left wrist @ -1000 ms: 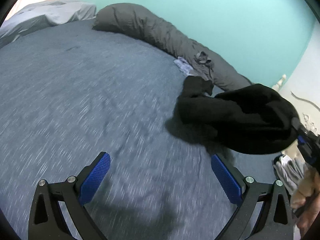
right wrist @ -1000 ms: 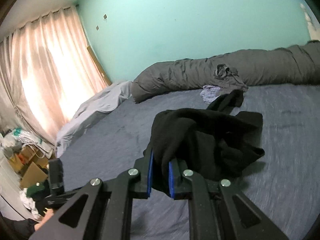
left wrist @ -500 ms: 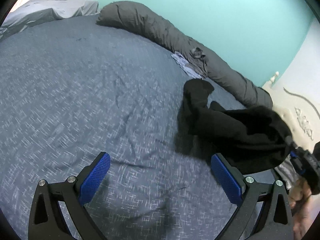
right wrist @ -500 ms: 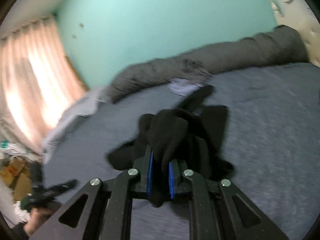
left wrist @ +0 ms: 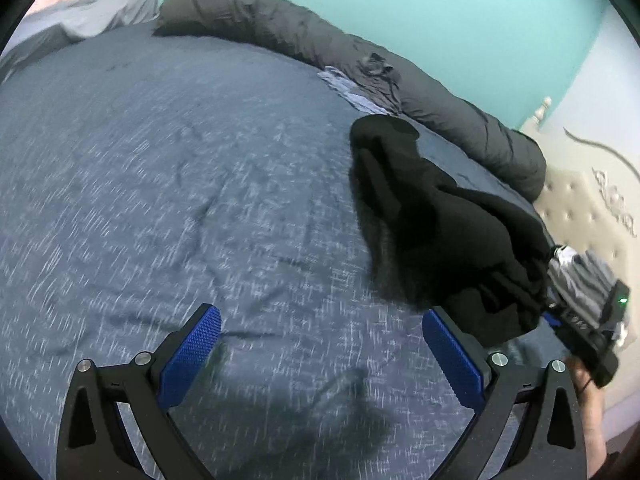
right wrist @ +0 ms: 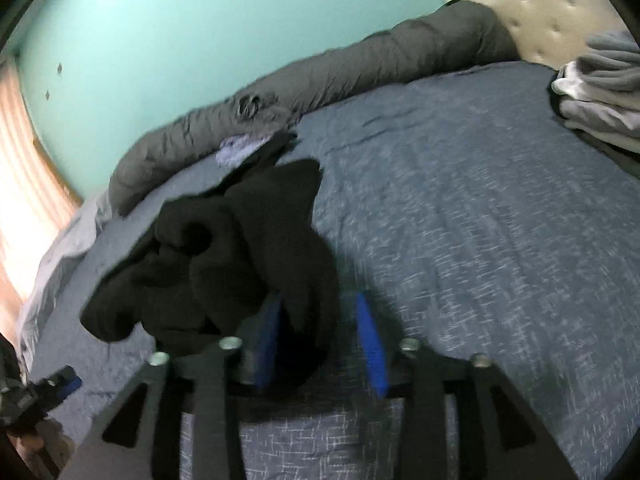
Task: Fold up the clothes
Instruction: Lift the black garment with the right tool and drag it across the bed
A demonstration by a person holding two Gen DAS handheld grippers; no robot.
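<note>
Right gripper [right wrist: 320, 340] fingers spread, black garment [right wrist: 240, 256] bunched between and over them, draped across the left pad [right wrist: 268, 340] and clear of the right one. Left gripper [left wrist: 320, 356] wide apart and empty above the blue bedspread [left wrist: 160, 200], garment [left wrist: 440, 220] off to its right, trailing onto the bed. Beyond: grey bolster [left wrist: 300, 36] along the teal wall [right wrist: 200, 20], folded stack [right wrist: 600, 84] near the headboard [right wrist: 540, 12].
</note>
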